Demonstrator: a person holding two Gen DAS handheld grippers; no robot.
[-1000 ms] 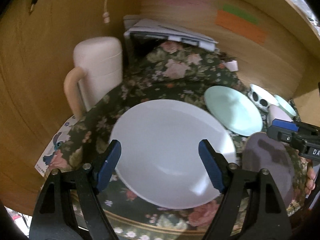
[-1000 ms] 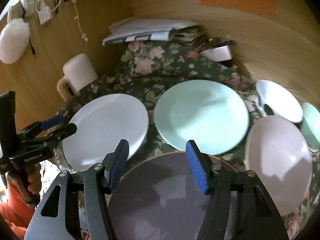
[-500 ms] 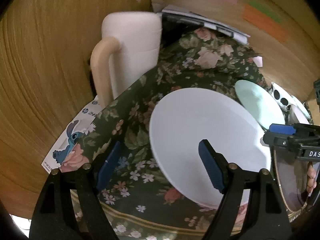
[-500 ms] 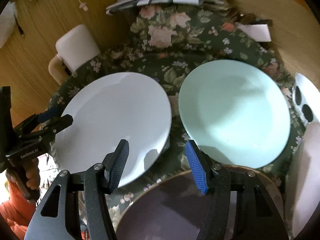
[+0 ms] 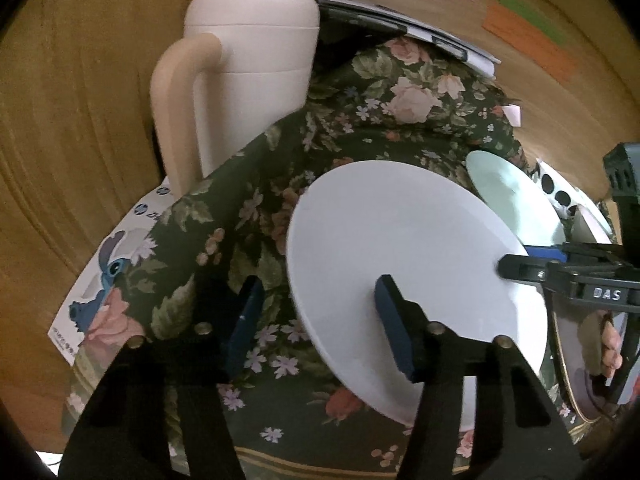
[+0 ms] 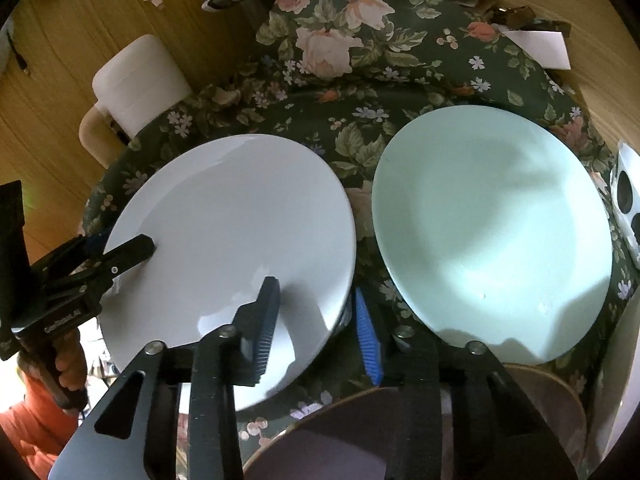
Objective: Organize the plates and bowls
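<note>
Both claws were closing on the white plate, which lay on the floral cloth just beside the mint plate. The left claw straddled its near-left rim, one pad above, one below, not yet clearly pressing. The right claw straddled the opposite edge the same way, rim between its pads, grip not confirmed. A cream jug stood behind, against the wooden wall.
</note>
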